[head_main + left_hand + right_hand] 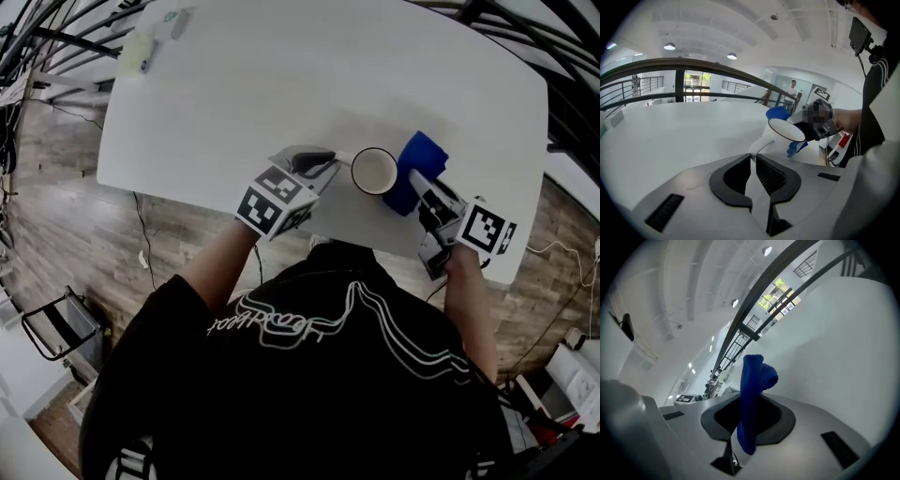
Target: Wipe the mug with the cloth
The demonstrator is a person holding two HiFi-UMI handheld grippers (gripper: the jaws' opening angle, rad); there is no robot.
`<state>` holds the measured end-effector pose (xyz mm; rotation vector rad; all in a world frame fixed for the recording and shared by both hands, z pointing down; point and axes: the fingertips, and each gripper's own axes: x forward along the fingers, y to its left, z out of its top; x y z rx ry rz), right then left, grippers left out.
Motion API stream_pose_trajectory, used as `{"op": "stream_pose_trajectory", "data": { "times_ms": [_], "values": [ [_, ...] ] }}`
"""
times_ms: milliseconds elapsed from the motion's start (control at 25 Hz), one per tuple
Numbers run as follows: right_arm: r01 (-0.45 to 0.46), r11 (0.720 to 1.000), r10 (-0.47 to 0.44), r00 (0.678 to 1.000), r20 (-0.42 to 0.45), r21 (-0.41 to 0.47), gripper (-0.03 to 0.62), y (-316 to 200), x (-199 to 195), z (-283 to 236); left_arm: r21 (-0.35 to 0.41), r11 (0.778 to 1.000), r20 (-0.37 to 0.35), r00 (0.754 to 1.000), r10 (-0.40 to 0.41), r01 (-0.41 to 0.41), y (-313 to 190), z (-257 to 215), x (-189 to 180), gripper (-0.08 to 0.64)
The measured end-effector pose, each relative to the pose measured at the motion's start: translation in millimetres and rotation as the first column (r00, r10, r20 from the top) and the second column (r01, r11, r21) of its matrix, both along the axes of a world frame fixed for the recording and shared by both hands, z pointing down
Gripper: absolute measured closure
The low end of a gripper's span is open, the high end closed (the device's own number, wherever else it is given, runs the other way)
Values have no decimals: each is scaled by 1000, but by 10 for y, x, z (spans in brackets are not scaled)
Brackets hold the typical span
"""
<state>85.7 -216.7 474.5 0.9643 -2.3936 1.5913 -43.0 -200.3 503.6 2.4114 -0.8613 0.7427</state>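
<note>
A white mug (375, 172) stands near the front edge of the white table (281, 84), mouth up. My left gripper (323, 169) is shut on the mug's handle (758, 146), and the mug (783, 136) shows just past its jaws in the left gripper view. A blue cloth (415, 169) lies against the mug's right side, pinched in my right gripper (424, 192). In the right gripper view the cloth (752, 399) stands folded between the shut jaws, hiding the mug.
A small pale object (150, 42) lies at the table's far left corner. A folding stool (56, 323) stands on the wooden floor at the left. Railings and cables run round the table's far side.
</note>
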Motion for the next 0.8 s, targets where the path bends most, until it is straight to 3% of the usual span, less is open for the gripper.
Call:
{"op": "stream_pose_trajectory", "data": {
  "times_ms": [120,400,800],
  "values": [
    [-47,999,47,999,4,-17,531,182,79,-89,-20,1000,16,1000,-4,5,91,-22,-11,518],
    [-138,990,137,990,28,37,531,605,352,-406,-31,999,7,999,-32,32,254,-212,185,518],
    [-216,976,214,971,108,13,531,893,281,-416,-40,999,11,1000,-22,23,380,-238,232,518]
  ]
}}
